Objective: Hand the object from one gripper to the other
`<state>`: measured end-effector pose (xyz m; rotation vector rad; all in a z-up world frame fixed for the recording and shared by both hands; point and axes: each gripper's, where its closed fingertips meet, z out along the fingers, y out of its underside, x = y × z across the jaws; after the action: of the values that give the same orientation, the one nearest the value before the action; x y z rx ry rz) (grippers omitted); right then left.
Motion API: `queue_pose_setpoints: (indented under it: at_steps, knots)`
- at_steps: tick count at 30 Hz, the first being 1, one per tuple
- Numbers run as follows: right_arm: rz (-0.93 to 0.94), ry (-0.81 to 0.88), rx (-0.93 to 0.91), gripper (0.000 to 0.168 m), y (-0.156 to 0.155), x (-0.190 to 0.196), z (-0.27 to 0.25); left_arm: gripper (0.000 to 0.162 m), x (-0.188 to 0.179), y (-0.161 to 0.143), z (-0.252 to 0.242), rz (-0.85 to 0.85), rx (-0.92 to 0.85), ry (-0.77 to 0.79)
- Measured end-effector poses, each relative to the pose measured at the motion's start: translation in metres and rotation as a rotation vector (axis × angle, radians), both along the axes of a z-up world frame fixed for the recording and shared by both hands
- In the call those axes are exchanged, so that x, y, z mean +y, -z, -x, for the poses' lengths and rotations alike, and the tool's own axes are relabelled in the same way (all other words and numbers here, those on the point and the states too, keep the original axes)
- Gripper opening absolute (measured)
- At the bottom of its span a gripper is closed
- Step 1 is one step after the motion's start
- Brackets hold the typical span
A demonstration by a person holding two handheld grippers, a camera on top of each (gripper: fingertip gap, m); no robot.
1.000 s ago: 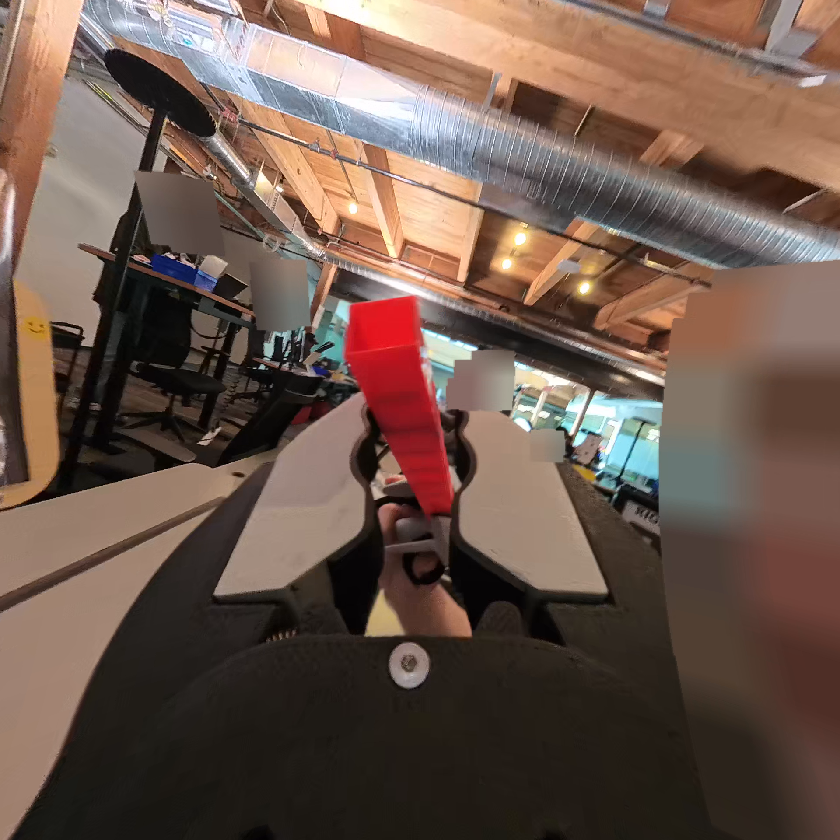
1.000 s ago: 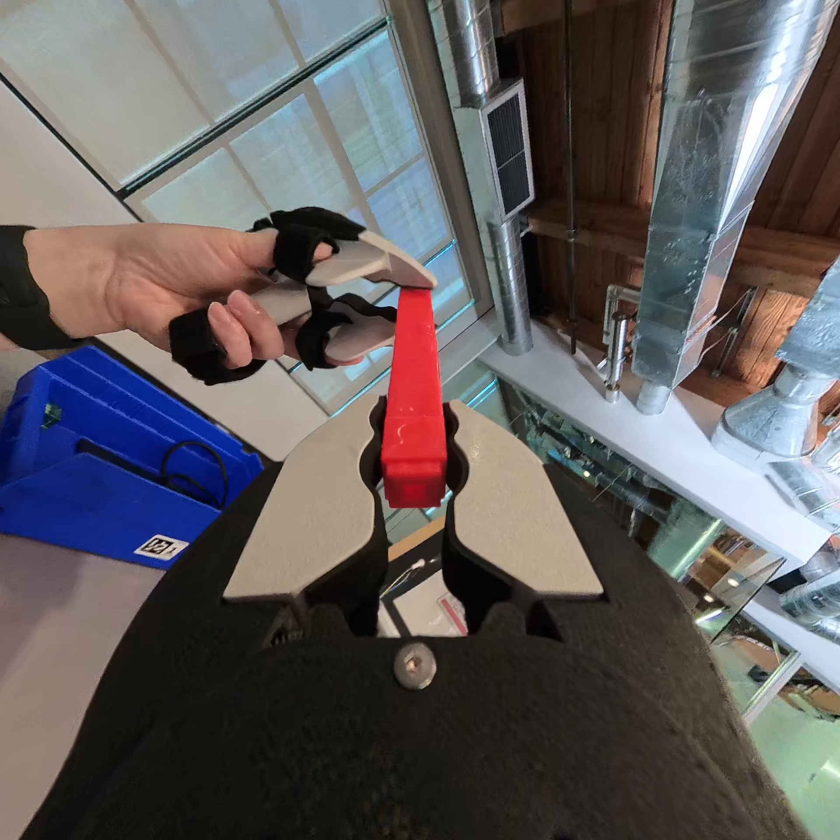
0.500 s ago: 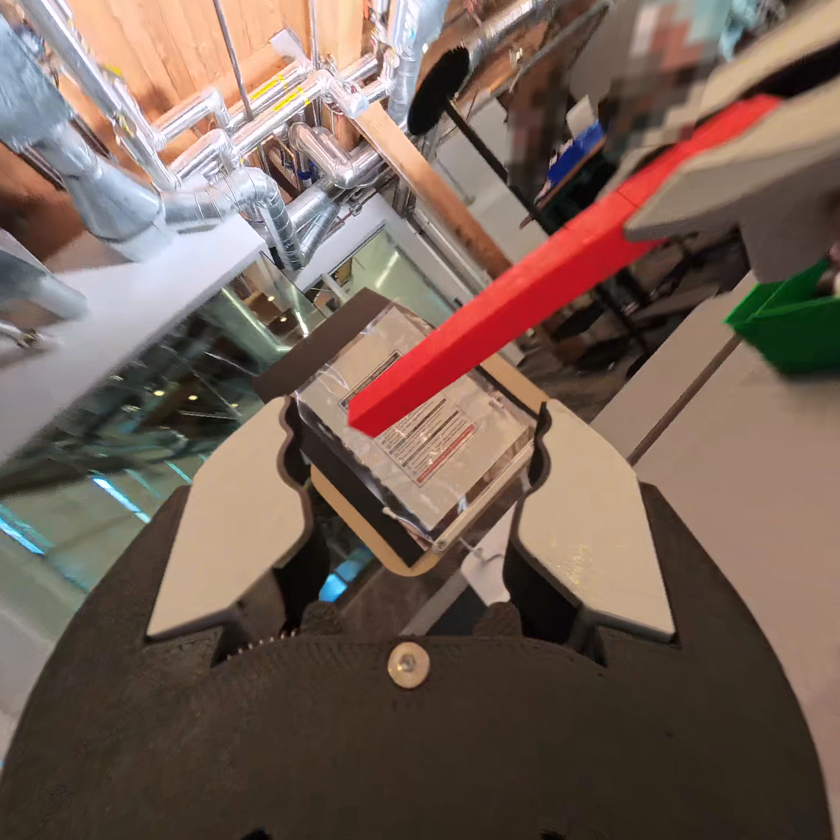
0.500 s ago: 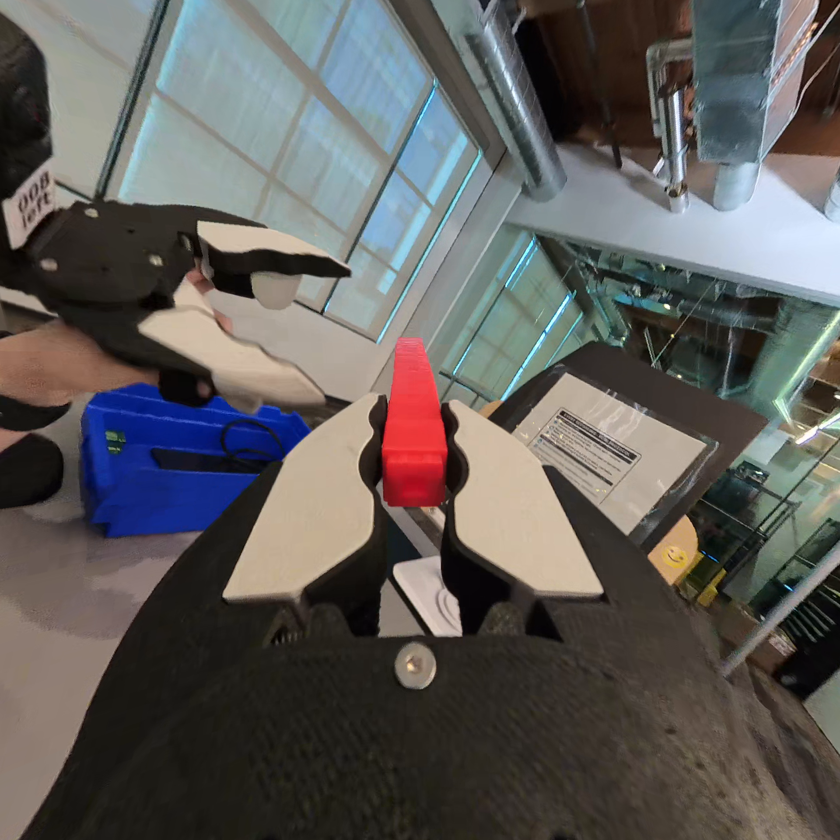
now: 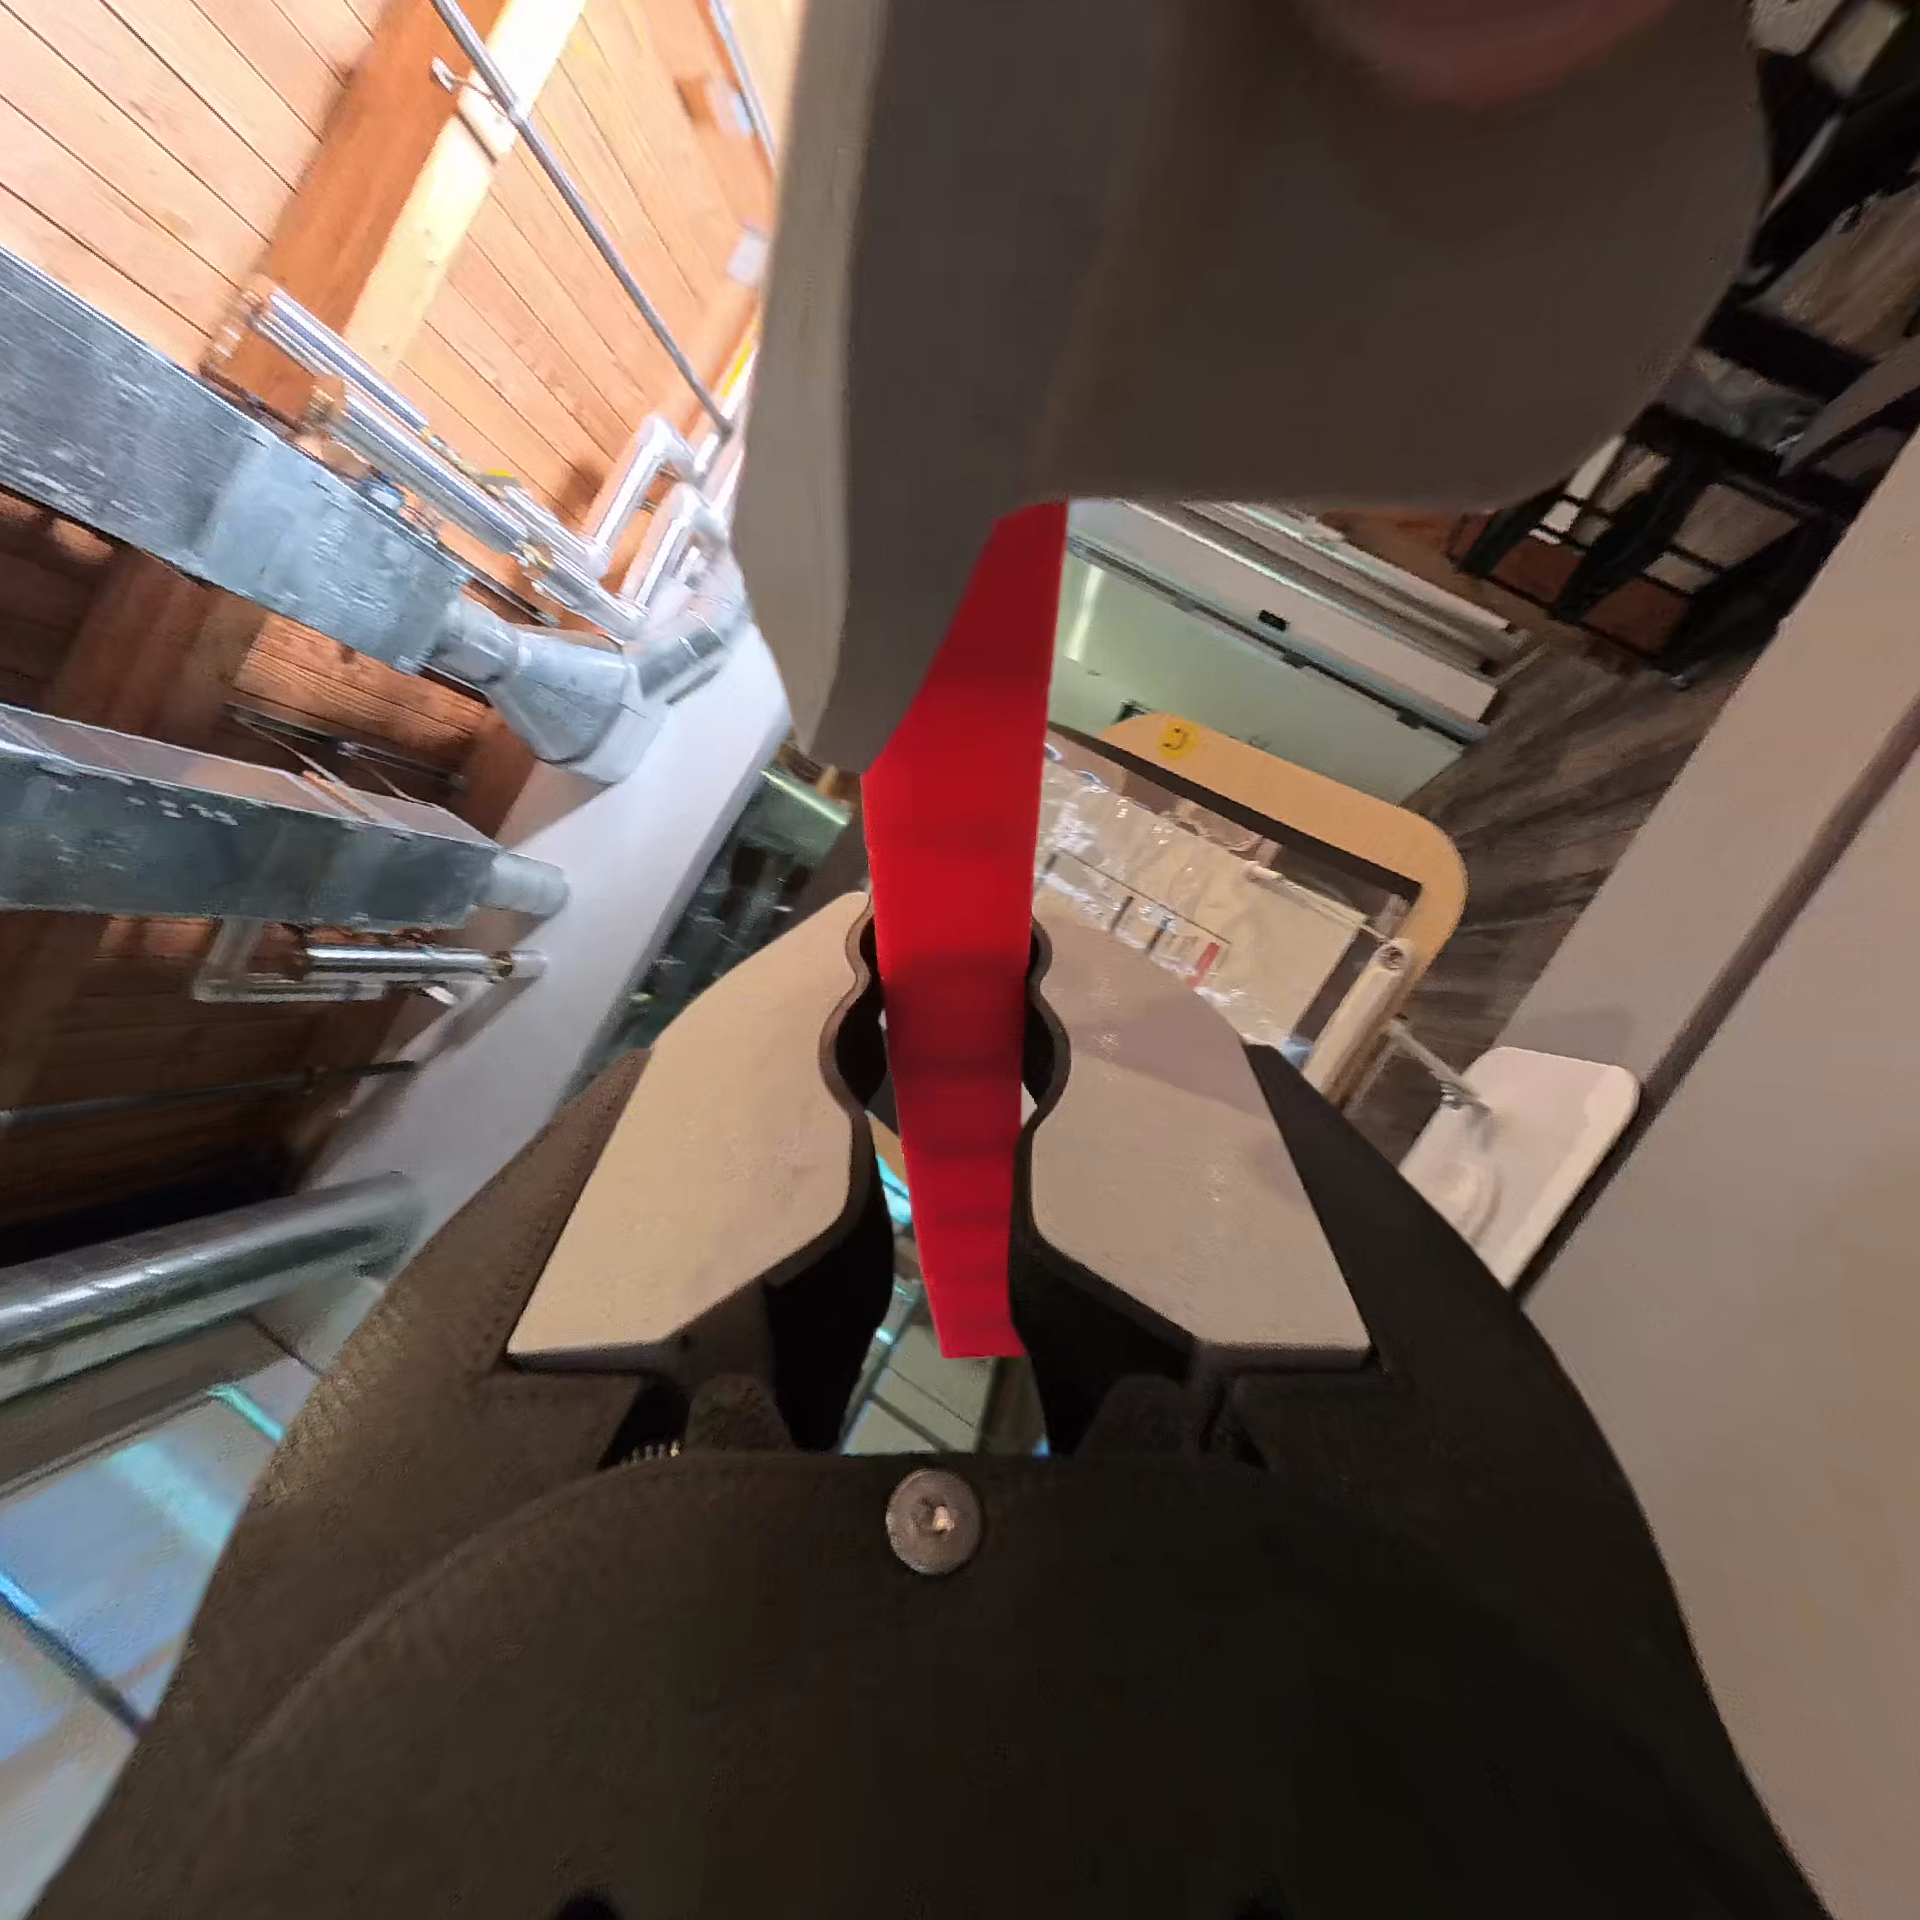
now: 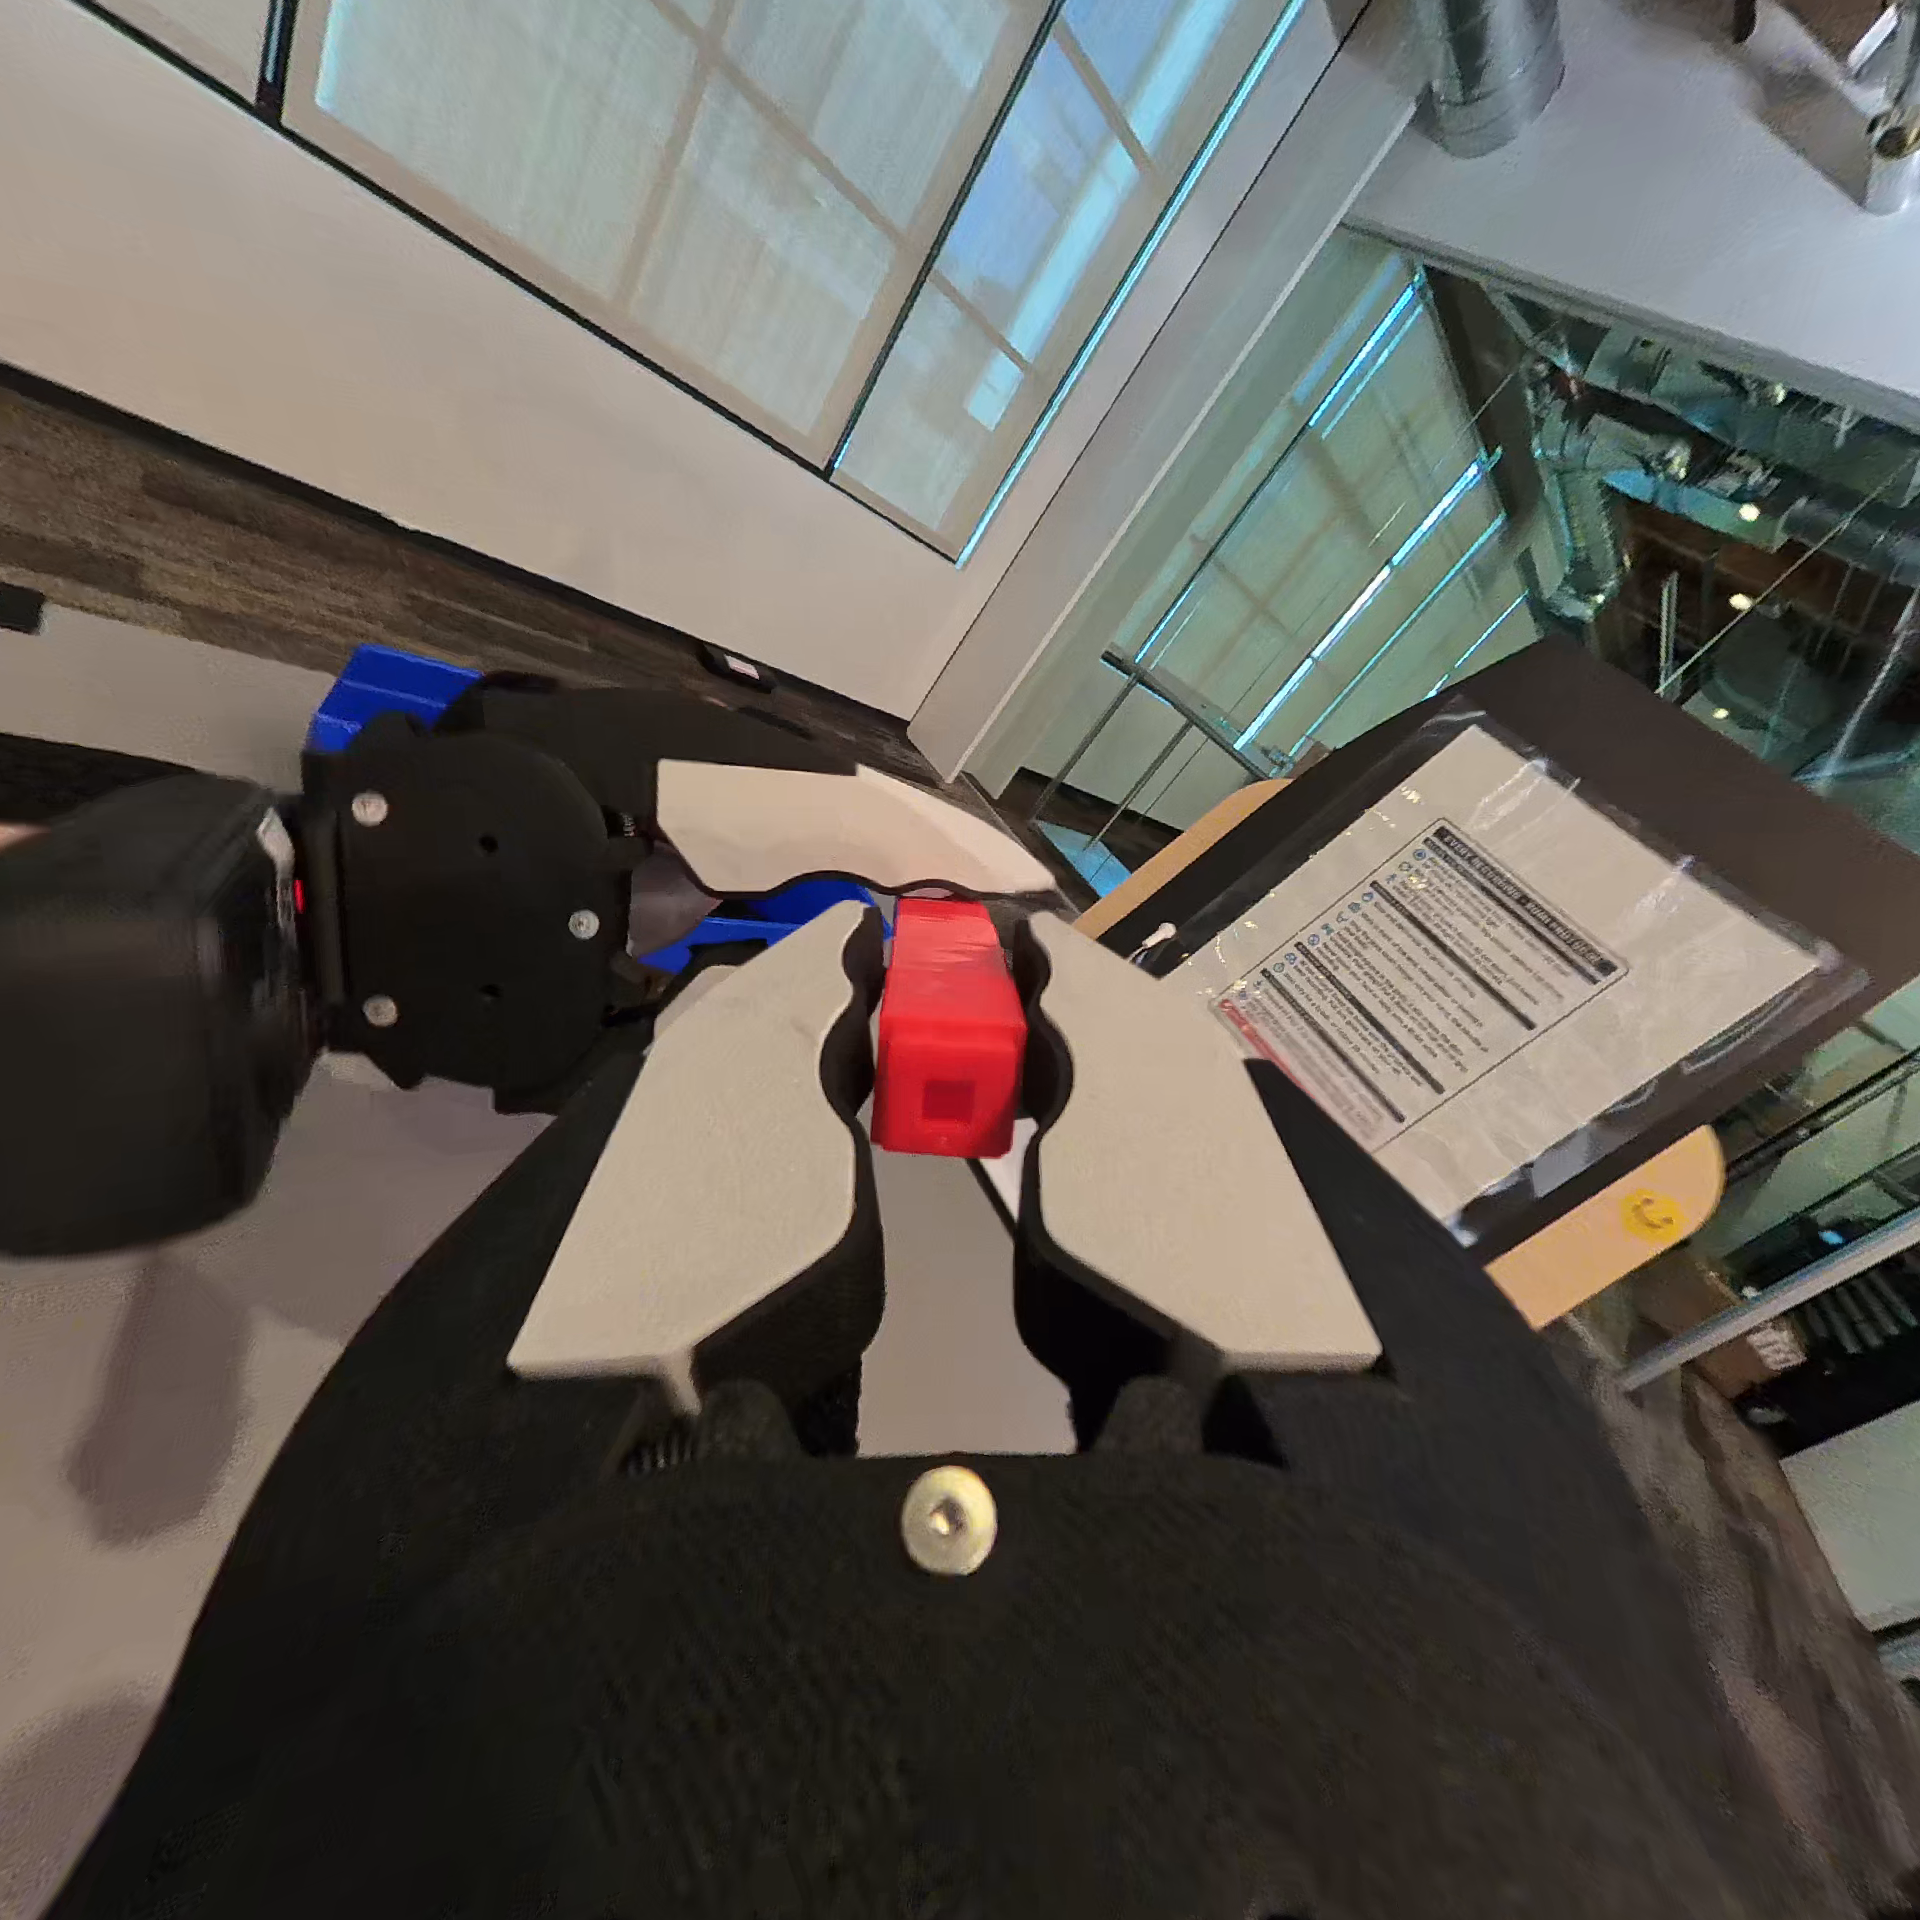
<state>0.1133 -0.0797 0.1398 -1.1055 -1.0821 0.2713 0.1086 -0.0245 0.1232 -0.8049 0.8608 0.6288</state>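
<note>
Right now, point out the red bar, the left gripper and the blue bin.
red bar [image 6: 945,1081]: right wrist view, on its square near end face.
left gripper [image 5: 951,997]: left wrist view, between the fingertips, closed on the bar.
blue bin [image 6: 390,691]: right wrist view, on its visible corner behind the black gripper body.

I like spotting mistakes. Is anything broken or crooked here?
Nothing looks broken. The red bar sits between the fingers of both the left gripper and the right gripper, mid-handover. It slants slightly in the left wrist view, which seems normal.
</note>
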Motion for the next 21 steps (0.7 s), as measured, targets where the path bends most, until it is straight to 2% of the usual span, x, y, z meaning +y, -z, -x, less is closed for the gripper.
queue_pose_setpoints:
  at_steps: [1, 3, 5, 7, 9, 12, 15, 19, 21]
  knots:
    - [-0.036, 0.011, -0.01, 0.029, -0.002, 0.0, -0.002, 0.022, 0.001, 0.0, 0.001, 0.025, -0.019, 0.006]
    - [-0.112, 0.011, -0.009, 0.048, -0.01, -0.006, -0.008, 0.022, 0.001, -0.003, 0.002, 0.079, -0.078, 0.049]
    - [-0.168, -0.039, 0.029, 0.051, -0.022, -0.018, -0.014, 0.022, -0.001, -0.005, 0.002, 0.195, -0.177, 0.144]
    - [-0.185, -0.138, 0.097, 0.054, -0.034, -0.033, -0.019, 0.022, -0.007, -0.011, 0.001, 0.341, -0.318, 0.292]
    - [-0.156, -0.255, 0.148, 0.048, -0.037, -0.043, -0.024, 0.022, -0.019, -0.017, -0.003, 0.511, -0.436, 0.485]
    - [-0.227, -0.366, 0.086, 0.052, -0.02, -0.044, -0.026, 0.022, -0.04, -0.026, -0.007, 0.765, -0.548, 0.736]
    - [-0.465, -0.21, -0.05, 0.052, 0.001, -0.013, -0.03, 0.022, -0.055, -0.036, -0.002, 0.947, -0.641, 0.913]
    - [-0.511, -0.143, -0.093, 0.055, 0.017, 0.007, -0.021, 0.022, -0.062, -0.054, 0.018, 1.103, -0.833, 1.102]
    - [-0.65, -0.071, -0.112, 0.057, 0.018, 0.011, -0.017, 0.022, -0.064, -0.061, 0.029, 1.192, -0.934, 1.21]
